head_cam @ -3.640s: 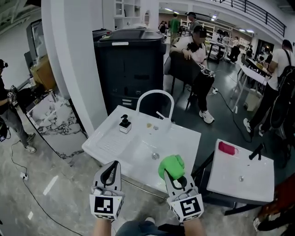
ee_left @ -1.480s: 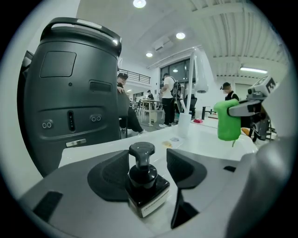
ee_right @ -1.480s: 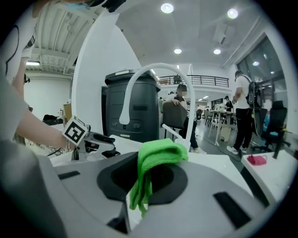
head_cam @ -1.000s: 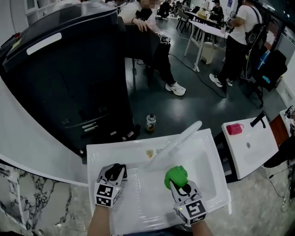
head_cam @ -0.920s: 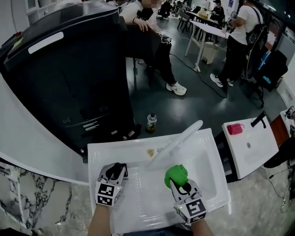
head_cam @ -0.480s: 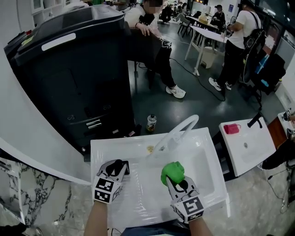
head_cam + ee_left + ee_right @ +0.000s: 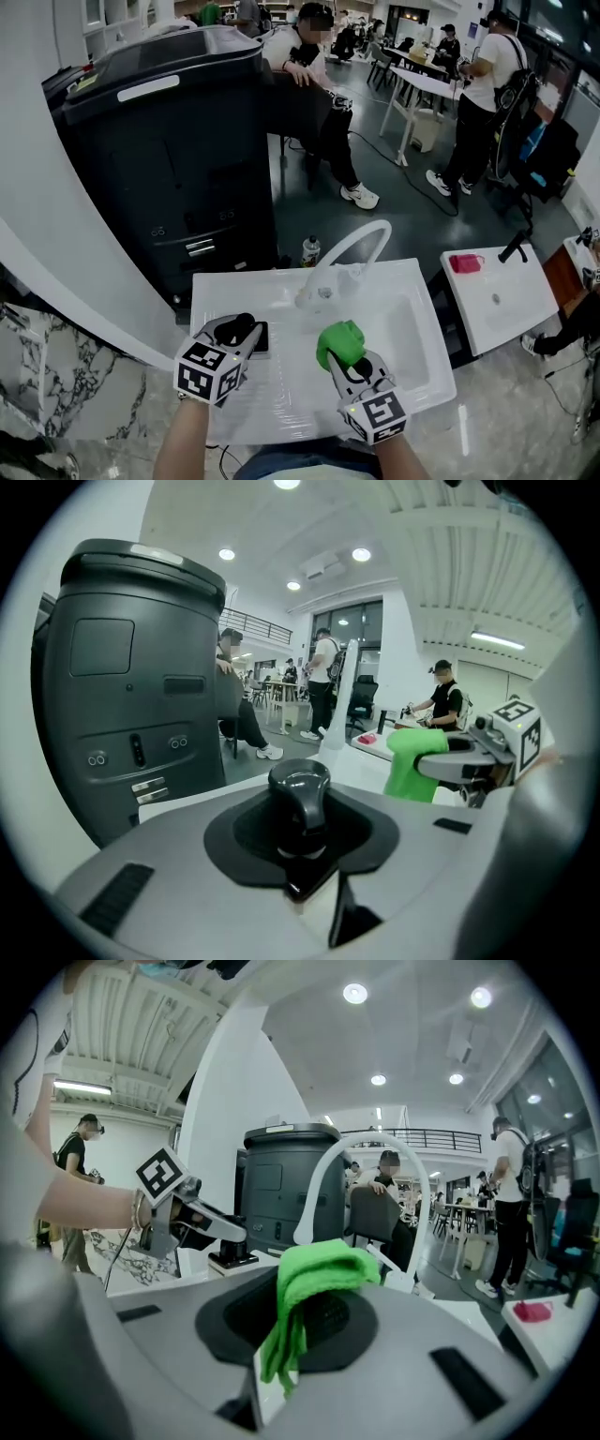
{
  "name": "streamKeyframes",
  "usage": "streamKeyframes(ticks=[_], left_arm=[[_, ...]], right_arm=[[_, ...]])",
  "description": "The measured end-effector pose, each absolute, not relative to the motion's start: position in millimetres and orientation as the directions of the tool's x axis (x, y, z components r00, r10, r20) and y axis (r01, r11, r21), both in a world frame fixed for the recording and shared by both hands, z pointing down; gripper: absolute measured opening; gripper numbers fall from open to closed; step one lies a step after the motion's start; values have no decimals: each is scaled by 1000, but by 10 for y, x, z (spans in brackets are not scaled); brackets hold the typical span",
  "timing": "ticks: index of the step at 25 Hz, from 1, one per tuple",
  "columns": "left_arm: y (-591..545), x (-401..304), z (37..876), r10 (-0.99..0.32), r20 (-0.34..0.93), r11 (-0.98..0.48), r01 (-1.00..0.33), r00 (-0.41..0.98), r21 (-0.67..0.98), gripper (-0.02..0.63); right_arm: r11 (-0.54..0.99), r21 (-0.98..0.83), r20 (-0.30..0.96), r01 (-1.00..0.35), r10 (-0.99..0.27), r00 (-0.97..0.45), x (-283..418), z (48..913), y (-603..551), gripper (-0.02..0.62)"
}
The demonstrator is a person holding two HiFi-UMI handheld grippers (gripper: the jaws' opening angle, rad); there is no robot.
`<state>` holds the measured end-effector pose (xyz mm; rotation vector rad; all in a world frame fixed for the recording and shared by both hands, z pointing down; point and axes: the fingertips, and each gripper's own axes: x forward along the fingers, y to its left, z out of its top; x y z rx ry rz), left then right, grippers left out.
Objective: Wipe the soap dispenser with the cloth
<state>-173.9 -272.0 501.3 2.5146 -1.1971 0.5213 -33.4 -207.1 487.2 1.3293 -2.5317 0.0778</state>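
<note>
The soap dispenser (image 7: 249,332), small with a black pump head, is between the jaws of my left gripper (image 7: 242,330) over the left deck of the white sink (image 7: 412,375). In the left gripper view its pump head (image 7: 300,794) fills the gap of the left gripper (image 7: 302,846), which is shut on it. My right gripper (image 7: 349,360) is shut on a bunched green cloth (image 7: 338,341), held over the basin a little to the right of the dispenser. In the right gripper view the cloth (image 7: 314,1279) hangs from the right gripper (image 7: 298,1330), and the dispenser (image 7: 232,1258) shows at the left.
A white arched faucet (image 7: 361,246) stands at the sink's back edge. A tall black machine (image 7: 178,141) is behind the sink. A second white sink (image 7: 502,305) with a pink item (image 7: 464,263) sits to the right. A bottle (image 7: 310,250) stands on the floor; several people are farther back.
Both grippers have risen, the left one more, carrying the dispenser with it. The cloth stays in the right gripper. The head view has tilted up.
</note>
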Motion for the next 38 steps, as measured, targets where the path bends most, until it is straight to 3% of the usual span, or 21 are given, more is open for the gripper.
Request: streamKeyframes(ticks=[10,23,38], left_arm=[[-2428,-1654,4377,-724,418,-516,-833,548,199,103],[-2256,-1403,4198,-739,473,-409,-878,479,250,103],[-2311,-1297,4223,-739,487,-350,-883,465,312,104]], right_arm=[[658,104,207,-746,-748,-631,-394,4527,-1772,46],[781,103,110,-616,-624,-773,-867,4252,-1472,46],[762,123,264,-636,-643,-719,-711,4759,-1626,44]])
